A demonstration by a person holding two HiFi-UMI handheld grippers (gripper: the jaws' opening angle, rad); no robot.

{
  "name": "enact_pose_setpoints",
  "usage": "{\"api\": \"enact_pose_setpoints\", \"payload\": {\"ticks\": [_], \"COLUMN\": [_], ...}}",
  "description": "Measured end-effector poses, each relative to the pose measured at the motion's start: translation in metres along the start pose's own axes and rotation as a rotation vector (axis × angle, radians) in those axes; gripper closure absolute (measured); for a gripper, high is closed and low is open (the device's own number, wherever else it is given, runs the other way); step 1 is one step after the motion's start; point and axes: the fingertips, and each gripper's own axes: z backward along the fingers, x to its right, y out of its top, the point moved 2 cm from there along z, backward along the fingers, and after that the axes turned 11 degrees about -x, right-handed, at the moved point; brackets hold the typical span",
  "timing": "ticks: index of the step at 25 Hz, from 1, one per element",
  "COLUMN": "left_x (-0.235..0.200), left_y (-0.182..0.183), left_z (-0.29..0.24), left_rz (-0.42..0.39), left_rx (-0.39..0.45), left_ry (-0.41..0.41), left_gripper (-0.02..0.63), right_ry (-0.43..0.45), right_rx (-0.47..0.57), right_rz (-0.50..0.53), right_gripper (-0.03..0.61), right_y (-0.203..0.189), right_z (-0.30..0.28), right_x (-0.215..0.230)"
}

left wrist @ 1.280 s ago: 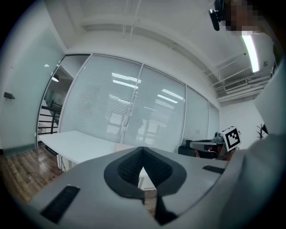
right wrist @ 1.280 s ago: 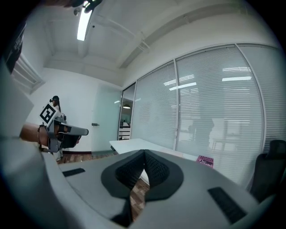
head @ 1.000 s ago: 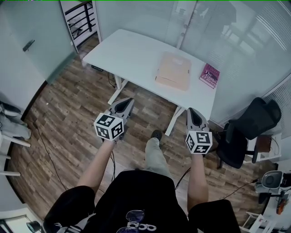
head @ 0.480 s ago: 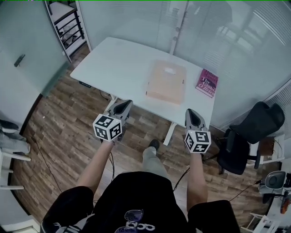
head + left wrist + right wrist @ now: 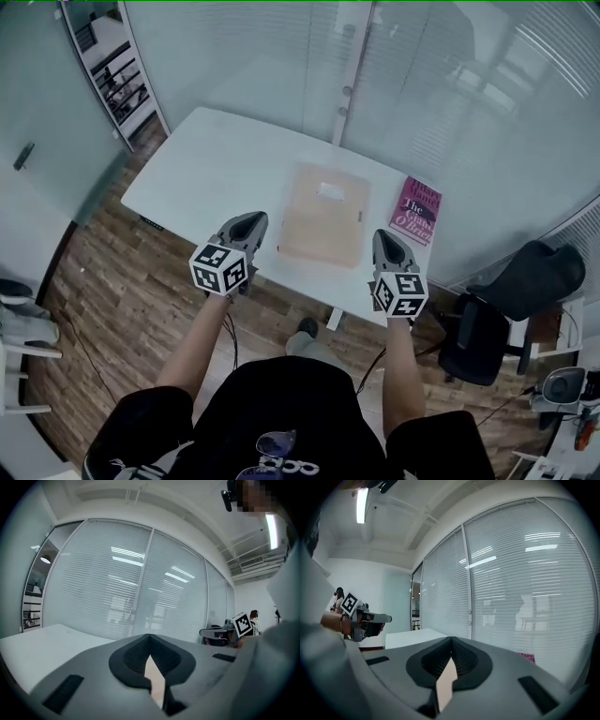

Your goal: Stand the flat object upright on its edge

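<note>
A pink-covered book (image 5: 415, 211) lies flat near the right end of the white table (image 5: 216, 169). To its left, also flat, rests a tan envelope-like packet (image 5: 323, 214). My left gripper (image 5: 251, 222) hovers over the table's near edge, left of the packet, jaws shut and empty. On the packet's other side my right gripper (image 5: 384, 242) hangs at the near edge, below the book, also shut with nothing in it. In the left gripper view the closed jaws (image 5: 149, 637) point at the glass wall; in the right gripper view the closed jaws (image 5: 451, 641) do the same, with a corner of the book (image 5: 526, 657) showing.
Frosted glass walls with blinds (image 5: 450, 103) stand just behind the table. A black office chair (image 5: 497, 309) sits to the right on the wooden floor (image 5: 103, 300). A shelf unit (image 5: 103, 66) is at the back left. Cables run across the floor under the table.
The person has stepped toward the table: both grippers now reach its near edge, and the packet and book sit closer in view. The jaws stay shut.
</note>
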Motion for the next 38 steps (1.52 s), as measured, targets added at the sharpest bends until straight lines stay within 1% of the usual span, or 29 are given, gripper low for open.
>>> {"api": "enact_pose_setpoints", "payload": {"ticks": [7, 12, 16, 21, 30, 33, 38], "left_x": [-0.032, -0.051, -0.059, -0.067, -0.082, -0.086, -0.088], "left_y": [0.015, 0.015, 0.015, 0.013, 0.014, 0.012, 0.008], "left_z": [-0.053, -0.072, -0.086, -0.096, -0.113, -0.118, -0.126], "left_rz": [0.01, 0.024, 0.03, 0.02, -0.001, -0.006, -0.008], "left_rx": [-0.02, -0.038, -0.047, -0.072, -0.121, -0.129, -0.123], "left_ry": [0.002, 0.003, -0.007, -0.045, -0.161, -0.189, -0.213], "left_gripper": [0.592, 0.592, 0.594, 0.594, 0.594, 0.592, 0.592], "right_ry": [0.01, 0.011, 0.006, -0.007, -0.092, -0.114, -0.115], "right_rx": [-0.016, -0.031, -0.046, -0.059, -0.063, -0.066, -0.077], "right_rz": [-0.007, -0.013, -0.02, -0.025, -0.072, -0.089, -0.1], "right_gripper": [0.557, 0.555, 0.555, 0.555, 0.555, 0.555, 0.555], "right_y": [0.015, 0.018, 0.018, 0.018, 0.021, 0.02, 0.014], "right_z": [-0.055, -0.077, -0.087, -0.092, -0.099, -0.104, -0.109], "right_x": [0.031, 0.041, 0.047, 0.042, 0.034, 0.032, 0.035]}}
